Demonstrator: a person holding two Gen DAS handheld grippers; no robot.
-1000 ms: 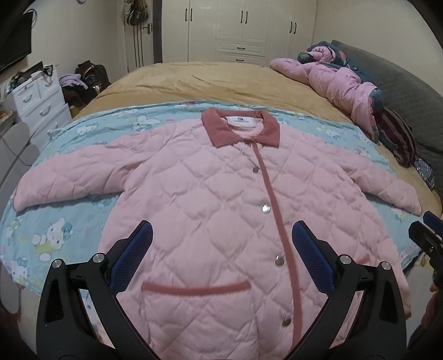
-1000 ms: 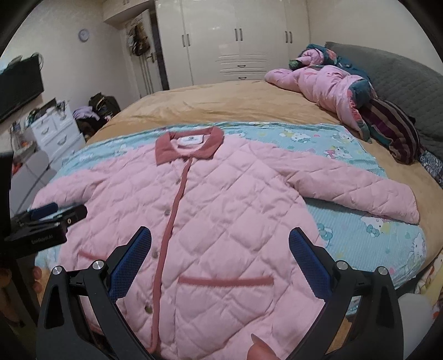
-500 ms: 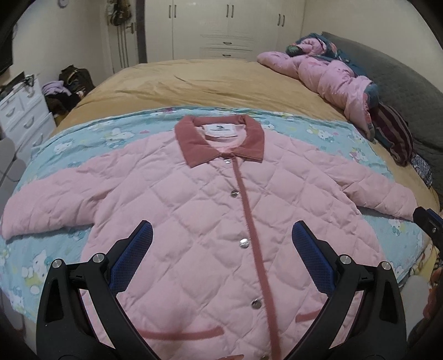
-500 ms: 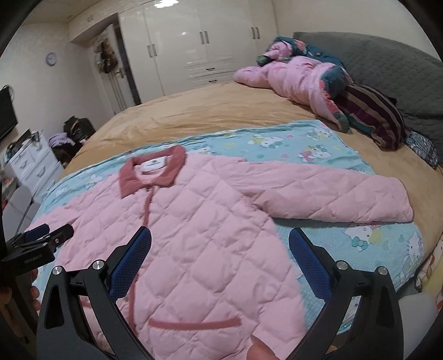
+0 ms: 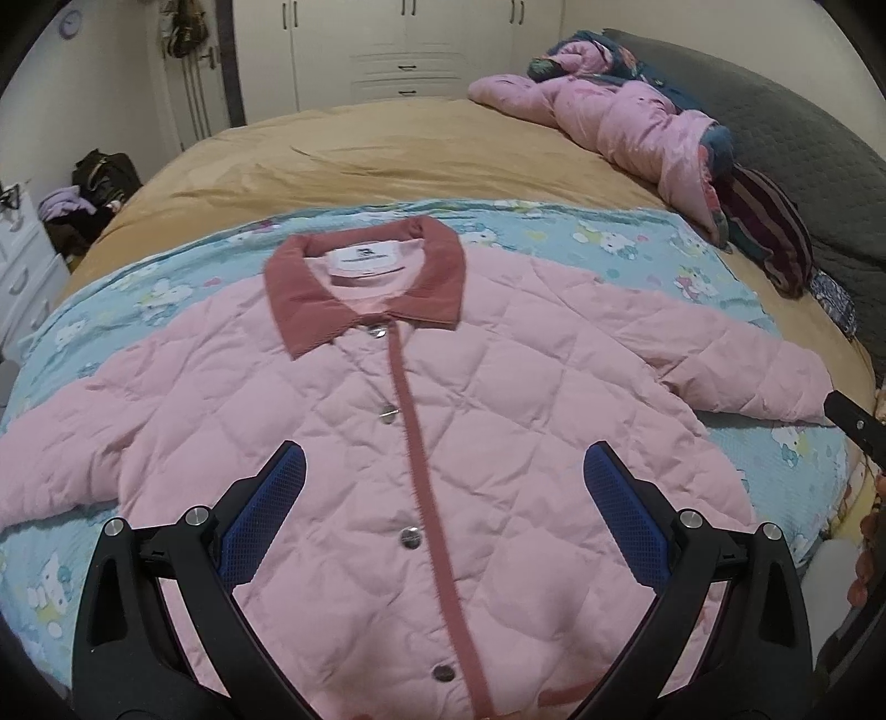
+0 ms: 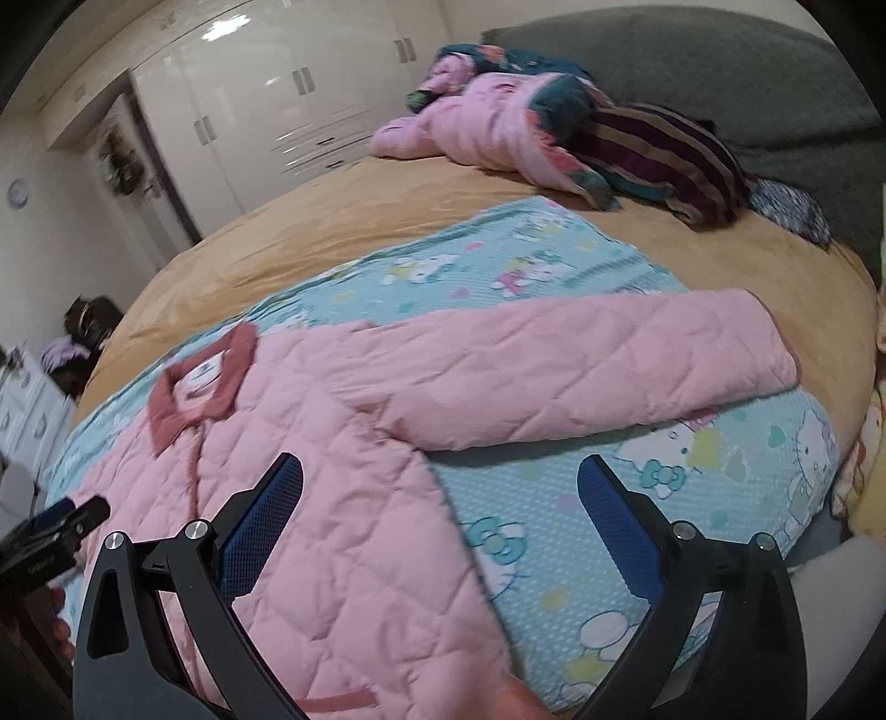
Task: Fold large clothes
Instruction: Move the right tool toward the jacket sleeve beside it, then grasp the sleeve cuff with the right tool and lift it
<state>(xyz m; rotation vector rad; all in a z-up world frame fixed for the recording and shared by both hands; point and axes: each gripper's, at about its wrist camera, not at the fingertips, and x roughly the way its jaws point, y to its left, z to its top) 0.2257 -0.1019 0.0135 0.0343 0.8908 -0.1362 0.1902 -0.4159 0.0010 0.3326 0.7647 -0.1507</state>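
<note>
A pink quilted jacket (image 5: 498, 421) with a dusty-red collar (image 5: 365, 277) lies flat and buttoned on a blue cartoon-print sheet (image 5: 637, 243), both sleeves spread out. My left gripper (image 5: 443, 471) hovers open above the jacket's chest, nothing between its blue pads. In the right wrist view the jacket (image 6: 343, 498) fills the left, and its right sleeve (image 6: 581, 365) stretches across the sheet (image 6: 554, 509). My right gripper (image 6: 440, 482) is open above the jacket's side edge below that sleeve, holding nothing. The left gripper's tip (image 6: 55, 526) shows at the far left.
The bed has a tan cover (image 5: 415, 149). A heap of clothes with another pink jacket (image 5: 626, 122) and a striped garment (image 5: 769, 232) lies by the grey headboard (image 5: 803, 144). White wardrobes (image 5: 404, 50) stand behind, and a white dresser (image 5: 22, 266) at the left.
Both grippers have moved forward and to the right over the bed. The right wrist view has swung from the jacket's front to its right sleeve. The jacket has not moved, and both grippers stay open.
</note>
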